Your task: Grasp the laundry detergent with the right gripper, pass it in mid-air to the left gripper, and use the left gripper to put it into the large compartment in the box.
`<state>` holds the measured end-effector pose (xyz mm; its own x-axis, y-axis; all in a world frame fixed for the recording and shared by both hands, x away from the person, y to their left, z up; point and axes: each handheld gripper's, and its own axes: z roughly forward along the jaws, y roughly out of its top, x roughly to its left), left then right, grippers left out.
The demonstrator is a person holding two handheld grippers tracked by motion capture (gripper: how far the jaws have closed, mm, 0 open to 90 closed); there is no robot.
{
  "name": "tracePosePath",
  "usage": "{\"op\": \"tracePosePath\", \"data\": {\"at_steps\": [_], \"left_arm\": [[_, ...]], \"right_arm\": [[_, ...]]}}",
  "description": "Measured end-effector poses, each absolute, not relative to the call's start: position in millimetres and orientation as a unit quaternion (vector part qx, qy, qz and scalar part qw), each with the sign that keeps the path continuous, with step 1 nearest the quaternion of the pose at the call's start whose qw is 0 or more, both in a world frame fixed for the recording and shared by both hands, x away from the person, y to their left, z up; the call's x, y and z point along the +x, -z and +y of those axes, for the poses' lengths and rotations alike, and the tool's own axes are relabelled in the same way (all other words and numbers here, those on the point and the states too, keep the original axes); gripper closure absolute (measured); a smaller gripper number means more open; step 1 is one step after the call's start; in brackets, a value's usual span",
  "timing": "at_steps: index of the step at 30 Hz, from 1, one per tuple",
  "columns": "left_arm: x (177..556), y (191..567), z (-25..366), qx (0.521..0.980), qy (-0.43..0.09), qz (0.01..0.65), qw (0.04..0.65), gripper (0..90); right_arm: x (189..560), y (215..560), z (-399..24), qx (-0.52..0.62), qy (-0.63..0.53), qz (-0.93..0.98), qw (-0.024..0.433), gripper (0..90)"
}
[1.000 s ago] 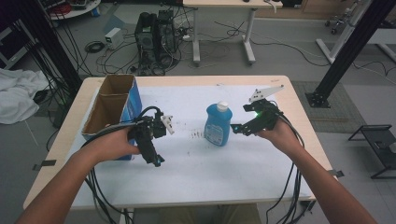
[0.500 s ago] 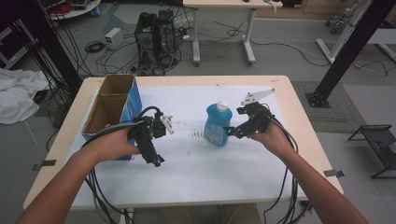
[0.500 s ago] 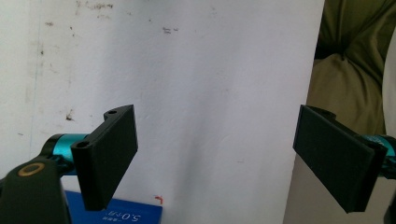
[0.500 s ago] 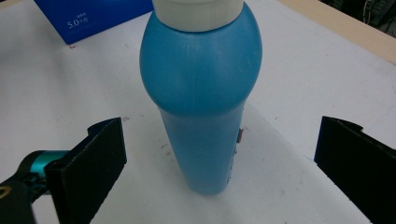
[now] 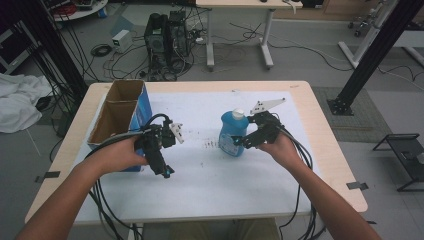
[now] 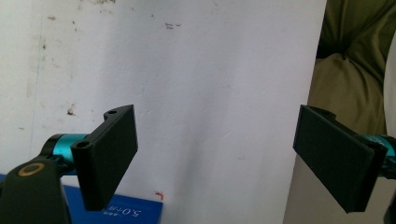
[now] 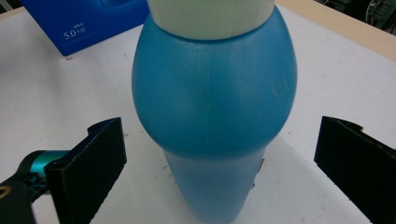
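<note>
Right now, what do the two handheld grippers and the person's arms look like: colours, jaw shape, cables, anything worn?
Both grippers are black. The left gripper and right gripper each have two flat rectangular black jaw pads on teal mounts, with a brass-coloured fitting near the left gripper's base. A pale grey three-cornered plate tops the right one. Bundles of black cables trail from each off the table's near edge. The forearms are bare; no sleeves or gloves show.

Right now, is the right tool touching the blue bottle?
Apart. The right gripper view shows the right tool open, with white table visible between each jaw and the blue bottle.
</note>
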<state>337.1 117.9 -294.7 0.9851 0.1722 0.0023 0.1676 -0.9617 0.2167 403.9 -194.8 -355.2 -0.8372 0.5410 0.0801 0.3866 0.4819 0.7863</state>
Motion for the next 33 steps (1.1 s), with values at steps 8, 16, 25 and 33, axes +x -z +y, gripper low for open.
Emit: {"op": "tracePosePath", "data": {"at_steps": [8,16,25,33], "left_arm": [[337.9,295.6,118.4,0.99,-0.011,0.087,0.108,13.8],[338.4,296.7,118.3,0.99,-0.009,0.087,0.112,13.8],[338.5,297.2,118.0,0.99,-0.008,0.086,0.109,13.8],[339.0,297.5,119.0,0.99,-0.007,0.087,0.107,13.8]], "right_arm": [[402.1,359.4,-189.6,0.271,-0.44,0.85,0.098,1.2],[401.6,367.6,-186.5,0.272,-0.449,0.844,0.108,1.2],[400.1,374.3,-182.3,0.273,-0.458,0.838,0.115,2.5],[397.5,379.7,-183.1,0.279,-0.472,0.827,0.124,3.1]]}}
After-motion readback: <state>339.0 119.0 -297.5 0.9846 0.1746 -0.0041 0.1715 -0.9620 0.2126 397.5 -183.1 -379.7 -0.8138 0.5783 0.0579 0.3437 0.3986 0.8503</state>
